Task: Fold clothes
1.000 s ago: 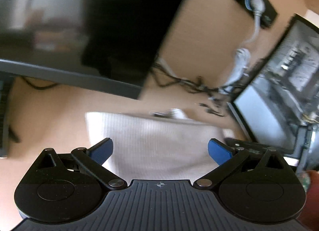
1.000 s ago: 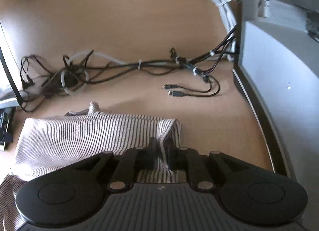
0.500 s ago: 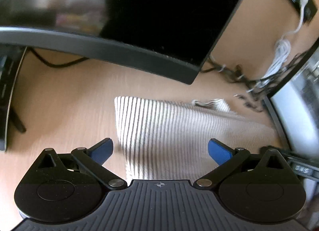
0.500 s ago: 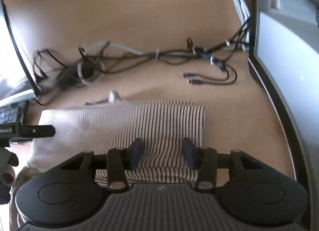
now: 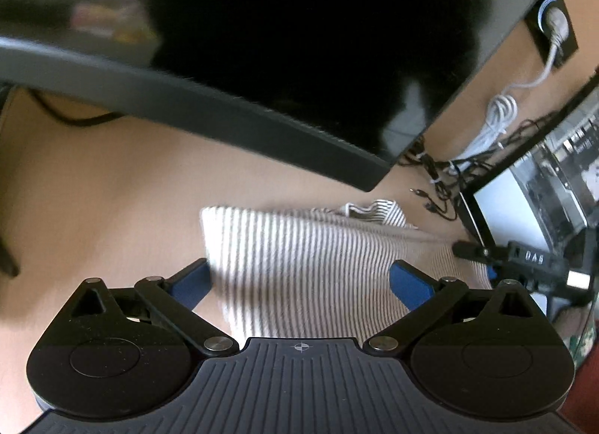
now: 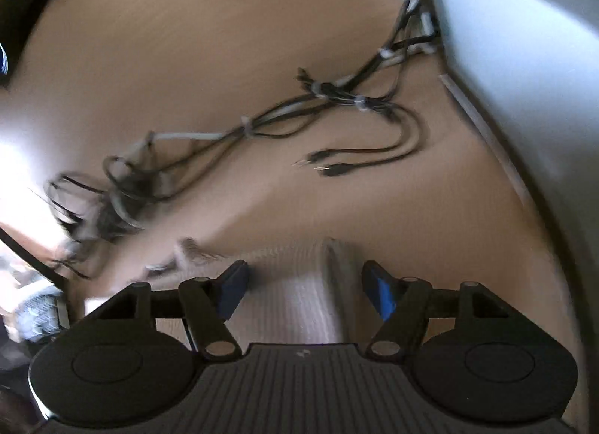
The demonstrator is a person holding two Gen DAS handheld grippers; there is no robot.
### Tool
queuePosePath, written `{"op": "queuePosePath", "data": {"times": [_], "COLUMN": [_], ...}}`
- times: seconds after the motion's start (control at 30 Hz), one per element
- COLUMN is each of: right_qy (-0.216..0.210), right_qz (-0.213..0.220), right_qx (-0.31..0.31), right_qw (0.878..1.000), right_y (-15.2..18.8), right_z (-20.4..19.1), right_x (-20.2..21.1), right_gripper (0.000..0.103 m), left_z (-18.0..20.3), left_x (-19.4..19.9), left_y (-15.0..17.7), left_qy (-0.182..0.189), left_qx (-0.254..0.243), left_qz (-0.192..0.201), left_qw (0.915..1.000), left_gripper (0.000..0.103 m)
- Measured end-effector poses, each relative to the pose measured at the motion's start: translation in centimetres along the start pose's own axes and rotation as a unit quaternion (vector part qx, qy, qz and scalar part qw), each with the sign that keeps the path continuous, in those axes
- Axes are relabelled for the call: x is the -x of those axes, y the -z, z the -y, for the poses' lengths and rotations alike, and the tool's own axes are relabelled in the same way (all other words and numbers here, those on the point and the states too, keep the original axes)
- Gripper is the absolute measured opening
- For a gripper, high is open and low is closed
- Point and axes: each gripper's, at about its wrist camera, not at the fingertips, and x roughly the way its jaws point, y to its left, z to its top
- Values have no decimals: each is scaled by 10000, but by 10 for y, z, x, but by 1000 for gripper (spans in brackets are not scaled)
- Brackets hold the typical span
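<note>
A: Striped cotton, folded into a flat rectangle, lies on the tan desk (image 5: 93, 179) in the left wrist view. This striped garment (image 5: 310, 265) sits just in front of the dark monitor (image 5: 299, 41), whose lower edge overhangs the desk beyond the garment.

B: And the left gripper (image 5: 299, 282)?

A: Spread wide, its blue fingertips (image 5: 410, 284) apart on either side of the garment's near portion, gripping nothing. A loose fold pokes out at the garment's far edge. Right of the garment, part of the right gripper (image 5: 524, 265) reaches to its right edge, with a second screen (image 5: 524, 205) behind it. Tangled cables (image 5: 445, 175) lie beyond the garment's far right corner.

B: What does the right wrist view add?

A: It is blurred. The right gripper (image 6: 307, 290) is parted, blue fingertips (image 6: 232, 288) apart, nothing held. The striped garment (image 6: 303, 291) lies between and below them, its right edge running up between the fingers. Black and grey cables (image 6: 262, 127) trail across the desk (image 6: 224, 41) beyond the garment. A pale curved surface (image 6: 524, 59) rises to the garment's right.
</note>
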Motion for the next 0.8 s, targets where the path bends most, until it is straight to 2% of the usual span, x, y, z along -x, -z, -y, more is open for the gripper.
{"op": "queuePosePath", "data": {"times": [0.13,0.2,0.23,0.27,0.3,0.37,0.5,0.63,0.8], "right_qy": [-157,-300,-340,-328,-308,-270,-448,-477,-283], "right_qz": [-151,-296,-360,-408,-411,-258,175,577,419], "right_qx": [591,836,955,1068,1175,1373,1856,2602,3414], "right_qw": [9980,9956,9942,9929,9917,9898,9815,9626,9386], "right_y": [-2,0,0,2,3,5,11,31,85], "right_z": [-24,-37,-43,-48,-53,-59,-77,-99,-111], "right_x": [-19,-25,-28,-30,-30,-23,22,82,139], "right_gripper": [70,69,61,43,40,34,31,31,31], "left_z": [7,11,13,15,16,21,29,45,47], "left_x": [-10,-14,-15,-16,-18,-4,26,74,127], "left_y": [-3,-3,-3,-3,-2,-1,1,16,59], "left_qy": [29,14,-72,-167,-263,-179,31,381,564], "left_qx": [-49,-79,-99,-121,-142,-233,-422,-796,-1382], "left_qz": [58,88,102,115,128,227,435,543,209], "left_qw": [10000,9999,9999,9997,9995,9993,9982,9946,9886], "left_gripper": [101,93,82,65,58,34,30,30,32]}}
